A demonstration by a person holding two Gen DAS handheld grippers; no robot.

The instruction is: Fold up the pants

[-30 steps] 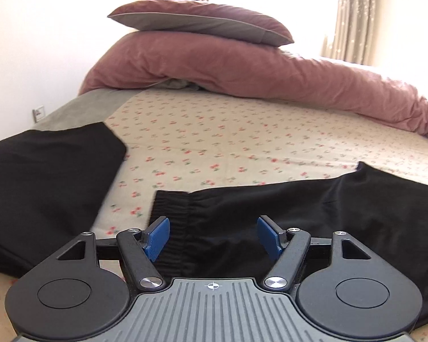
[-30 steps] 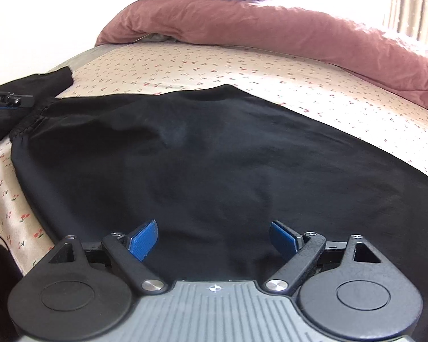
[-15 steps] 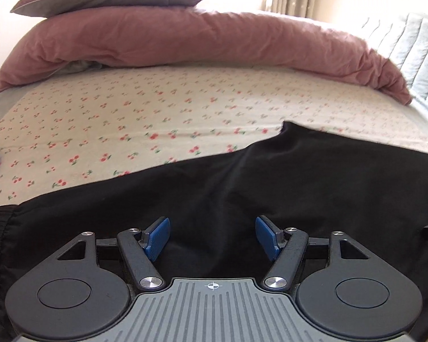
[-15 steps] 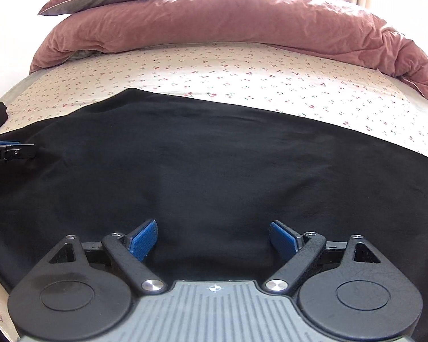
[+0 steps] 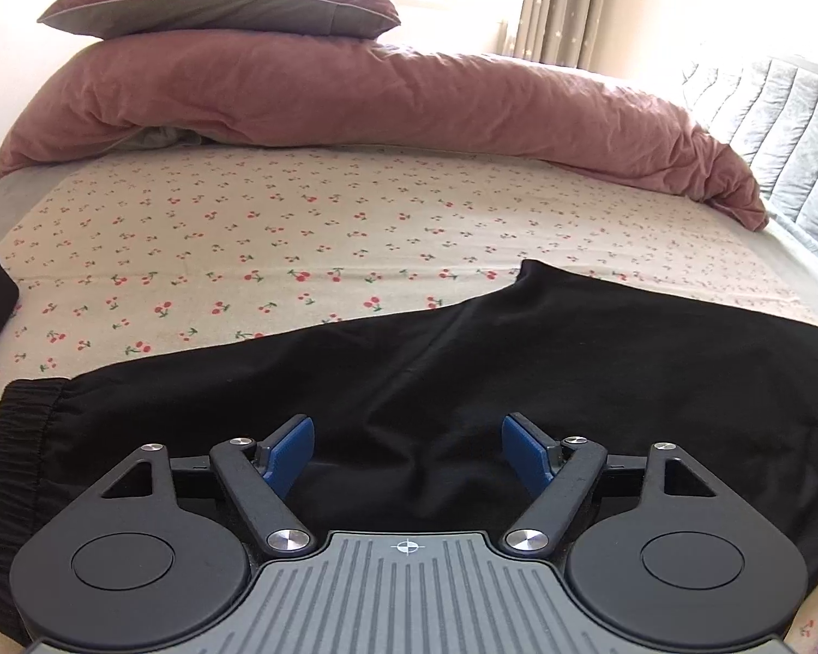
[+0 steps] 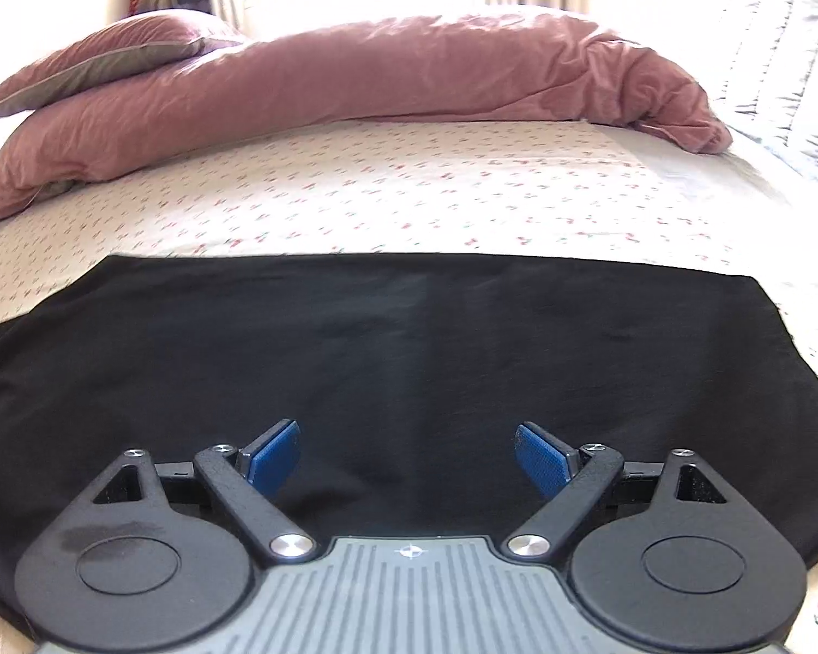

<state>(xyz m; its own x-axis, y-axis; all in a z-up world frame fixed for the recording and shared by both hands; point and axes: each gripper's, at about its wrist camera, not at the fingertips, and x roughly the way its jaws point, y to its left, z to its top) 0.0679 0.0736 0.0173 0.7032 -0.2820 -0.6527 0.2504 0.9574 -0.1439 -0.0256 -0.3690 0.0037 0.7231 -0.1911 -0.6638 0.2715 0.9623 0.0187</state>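
While the black pants point(image 5: 518, 370) lie flat on the bed point(image 5: 300, 229), the left gripper point(image 5: 409, 444) and right gripper point(image 6: 406, 452) hover above them, fingers spread apart, grasping nothing.

Black pants point(image 5: 518, 370), plain, ribbed black cuff point(image 5: 16, 436). Cream bedsheet point(image 5: 300, 229) printed with small red cherries on green stems. Dusty-pink duvet point(image 5: 354, 98), plain. Pillow point(image 5: 218, 5) pink on top, grey beneath. Pale grey quilted headboard point(image 5: 780, 120). Beige curtain point(image 5: 567, 5), tiny pale dots. Blue pads point(image 5: 289, 452) on black fingers, both grippers.
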